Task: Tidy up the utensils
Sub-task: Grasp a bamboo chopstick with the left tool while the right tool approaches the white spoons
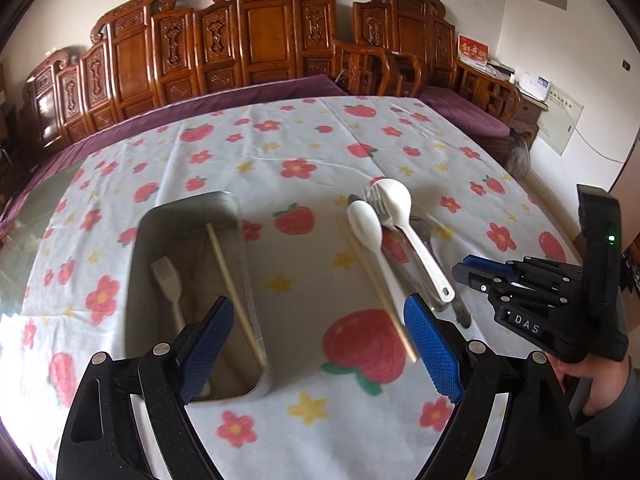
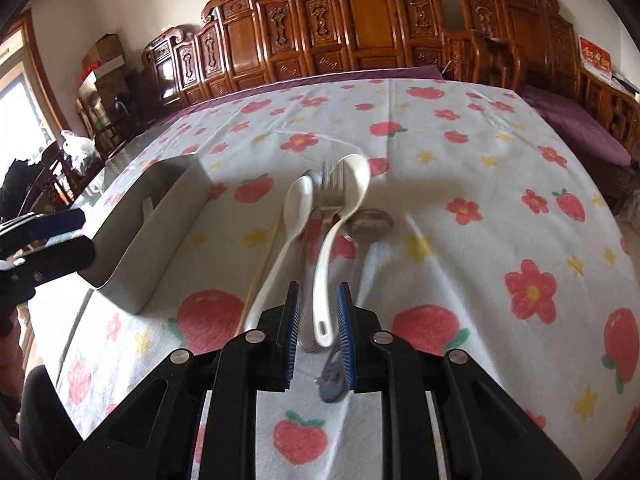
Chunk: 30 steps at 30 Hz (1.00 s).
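Left wrist view: carved wooden screen (image 1: 256, 36) across the top, flower-print cloth over the desk (image 1: 304, 148). Metal tray (image 1: 192, 216) left of centre, holding a white fork (image 1: 168, 280) and one chopstick (image 1: 232, 288). Utensil pile right of centre: two white spoons (image 1: 396, 204), metal fork (image 1: 374, 200), second chopstick (image 1: 380, 296). Left tool (image 1: 320, 348) at bottom, spread wide, gripping nothing. Right tool (image 1: 466, 272) at right edge.

Right wrist view: same desk (image 2: 460, 152). Right tool (image 2: 318, 320) bottom centre, fingers narrowly parted around the larger spoon's (image 2: 340, 208) handle, not clamped. Tray (image 2: 160, 208) at left.

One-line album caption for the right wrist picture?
Right gripper straddles the large white spoon's handle amid piled utensils beside a metal tray.
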Each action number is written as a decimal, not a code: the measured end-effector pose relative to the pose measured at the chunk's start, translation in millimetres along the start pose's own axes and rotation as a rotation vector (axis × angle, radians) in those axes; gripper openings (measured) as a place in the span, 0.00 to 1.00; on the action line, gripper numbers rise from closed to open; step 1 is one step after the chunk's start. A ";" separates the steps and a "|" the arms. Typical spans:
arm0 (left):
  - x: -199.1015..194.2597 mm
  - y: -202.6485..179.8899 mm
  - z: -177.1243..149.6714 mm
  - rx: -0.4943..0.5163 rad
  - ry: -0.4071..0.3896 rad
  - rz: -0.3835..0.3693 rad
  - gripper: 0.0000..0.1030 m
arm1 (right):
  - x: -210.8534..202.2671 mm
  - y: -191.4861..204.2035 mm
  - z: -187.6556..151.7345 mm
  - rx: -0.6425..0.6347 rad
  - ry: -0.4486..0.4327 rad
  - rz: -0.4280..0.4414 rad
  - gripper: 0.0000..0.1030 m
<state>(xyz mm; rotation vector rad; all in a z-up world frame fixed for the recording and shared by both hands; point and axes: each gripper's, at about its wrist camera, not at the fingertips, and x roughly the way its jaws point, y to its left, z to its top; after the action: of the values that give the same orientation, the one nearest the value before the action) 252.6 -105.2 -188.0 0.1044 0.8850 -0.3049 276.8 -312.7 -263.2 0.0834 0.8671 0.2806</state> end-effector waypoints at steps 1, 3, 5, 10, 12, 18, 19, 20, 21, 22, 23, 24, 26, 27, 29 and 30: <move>5.4 -4.5 2.1 0.005 0.004 -0.004 0.81 | -0.9 -2.4 0.7 0.005 -0.006 0.001 0.20; 16.6 -12.4 5.4 0.016 0.015 -0.007 0.81 | -2.7 -5.2 2.7 0.011 -0.012 -0.004 0.20; 27.1 -19.2 7.3 0.026 0.022 -0.010 0.79 | -3.6 -8.8 5.5 0.019 -0.020 -0.004 0.20; 61.7 -25.3 11.9 0.011 0.080 -0.032 0.69 | -5.8 -15.2 11.1 0.047 -0.035 0.010 0.20; 77.2 -26.9 14.1 0.012 0.105 -0.032 0.60 | -7.0 -15.9 12.2 0.048 -0.038 0.010 0.20; 115.0 -25.7 16.7 -0.012 0.187 -0.038 0.49 | -5.6 -17.7 14.4 0.053 -0.035 0.009 0.20; 117.8 -25.2 16.8 -0.016 0.192 -0.038 0.47 | -5.7 -17.8 14.3 0.054 -0.036 0.009 0.20; 121.6 -25.4 16.9 -0.021 0.198 -0.042 0.44 | -5.9 -18.0 14.4 0.056 -0.037 0.008 0.20; 124.4 -25.9 16.8 -0.023 0.203 -0.044 0.42 | -5.8 -18.4 14.4 0.059 -0.037 0.007 0.20; 127.1 -26.7 16.4 -0.022 0.209 -0.044 0.41 | -5.4 -18.5 14.3 0.061 -0.036 0.007 0.20; 129.3 -27.5 15.5 -0.022 0.214 -0.043 0.40 | -5.4 -18.9 14.3 0.062 -0.035 0.008 0.20; 129.6 -28.1 15.0 -0.021 0.210 -0.039 0.37 | -5.5 -18.5 14.2 0.062 -0.035 0.008 0.20; 129.5 -29.3 15.0 -0.019 0.202 -0.035 0.35 | -5.0 -18.4 14.1 0.058 -0.035 0.007 0.20; 129.2 -29.4 14.8 -0.022 0.201 -0.033 0.33 | -4.6 -18.4 13.9 0.058 -0.034 0.006 0.20; 129.4 -29.9 14.7 -0.022 0.198 -0.027 0.29 | -4.3 -18.1 13.6 0.058 -0.034 0.005 0.20; 129.6 -30.3 14.7 -0.019 0.198 -0.030 0.26 | -4.2 -18.1 13.5 0.058 -0.034 0.005 0.20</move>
<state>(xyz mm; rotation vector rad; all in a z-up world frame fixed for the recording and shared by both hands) 331.3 -165.6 -278.0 0.1047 1.0860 -0.3176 288.3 -330.7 -254.7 0.1437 0.8415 0.2581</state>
